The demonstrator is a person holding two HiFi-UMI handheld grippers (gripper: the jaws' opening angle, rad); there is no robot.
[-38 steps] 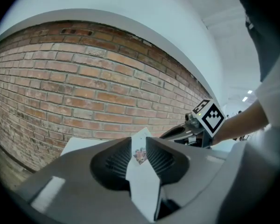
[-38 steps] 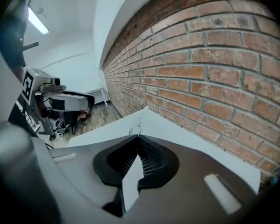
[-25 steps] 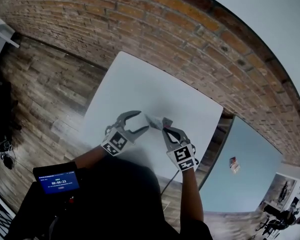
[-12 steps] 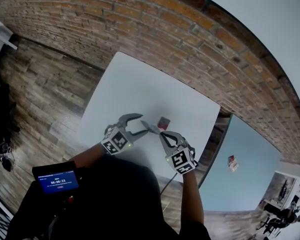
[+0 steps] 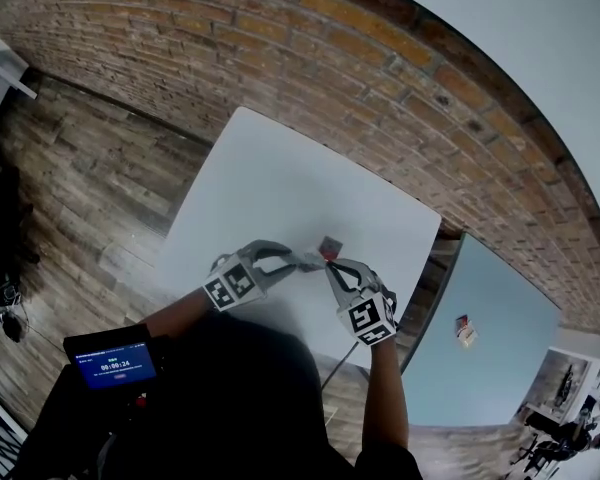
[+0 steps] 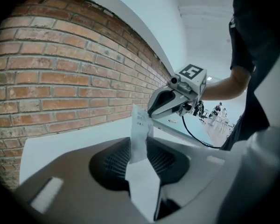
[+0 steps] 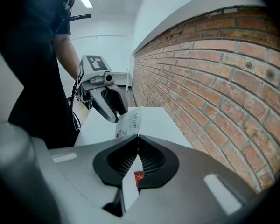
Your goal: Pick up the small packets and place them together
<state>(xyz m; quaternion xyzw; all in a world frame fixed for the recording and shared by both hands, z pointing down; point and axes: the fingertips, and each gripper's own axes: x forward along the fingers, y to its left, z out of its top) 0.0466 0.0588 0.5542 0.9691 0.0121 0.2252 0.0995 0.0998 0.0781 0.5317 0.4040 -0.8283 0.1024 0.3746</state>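
Note:
Over the white table (image 5: 270,178) a white printed packet (image 5: 308,261) hangs between my two grippers. In the right gripper view my right gripper (image 7: 138,136) is shut on the near end of this packet (image 7: 129,122). The left gripper (image 7: 113,111) grips its far end. In the left gripper view my left gripper (image 6: 139,143) has just been closing, and its jaws now pinch the upright packet (image 6: 140,125). I cannot tell whether this is one packet or a pair. A small red packet (image 5: 329,247) lies on the table just beyond the grippers.
A brick wall (image 5: 380,58) runs along the table's far side. Wooden floor (image 5: 90,178) lies to the left, and a pale blue surface (image 5: 490,338) with a small object on it stands to the right. A small screen (image 5: 115,360) sits near the person's left arm.
The left gripper has moved right toward the right gripper. Its wide-open jaws have closed onto the white packet, which the right gripper kept holding.

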